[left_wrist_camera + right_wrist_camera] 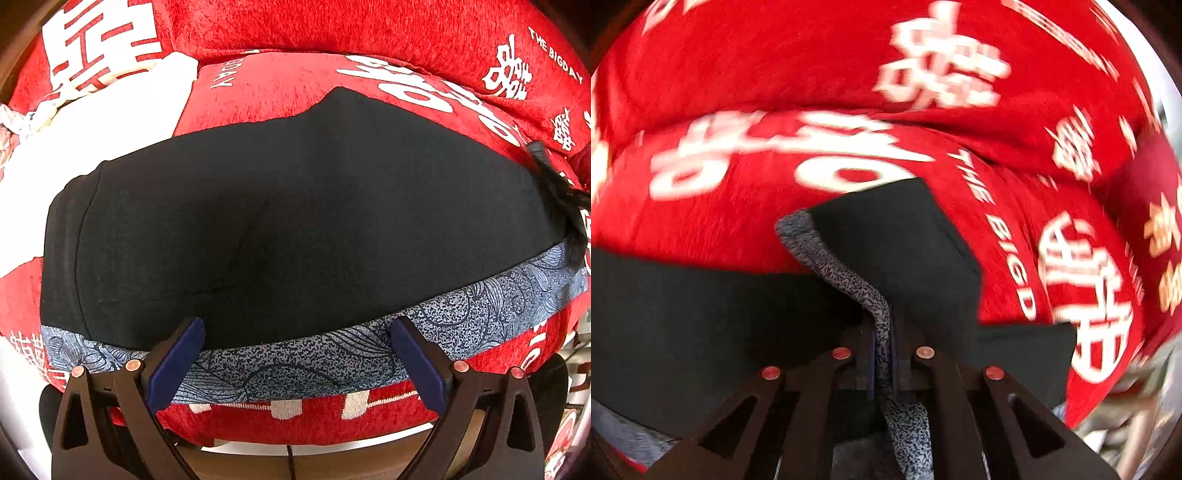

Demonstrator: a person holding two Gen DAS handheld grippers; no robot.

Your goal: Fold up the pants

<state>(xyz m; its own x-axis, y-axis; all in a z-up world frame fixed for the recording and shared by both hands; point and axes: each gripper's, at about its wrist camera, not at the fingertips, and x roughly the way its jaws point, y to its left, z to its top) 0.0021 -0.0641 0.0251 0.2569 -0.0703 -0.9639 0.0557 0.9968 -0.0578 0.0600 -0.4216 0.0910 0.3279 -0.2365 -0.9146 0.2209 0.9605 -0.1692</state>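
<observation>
Left wrist view: the left gripper (297, 363) has its jaws spread wide, hovering over the patterned blue-grey waistband (480, 306) of the black pants (277, 221), nothing pinched between them. Beyond, the pants lie spread on a red cover (295, 74) printed with white characters. In the right wrist view, the right gripper (883, 354) has its jaws clamped shut on a fold of that waistband (846, 273), black cloth bunched around it, with blurred red cover behind.
</observation>
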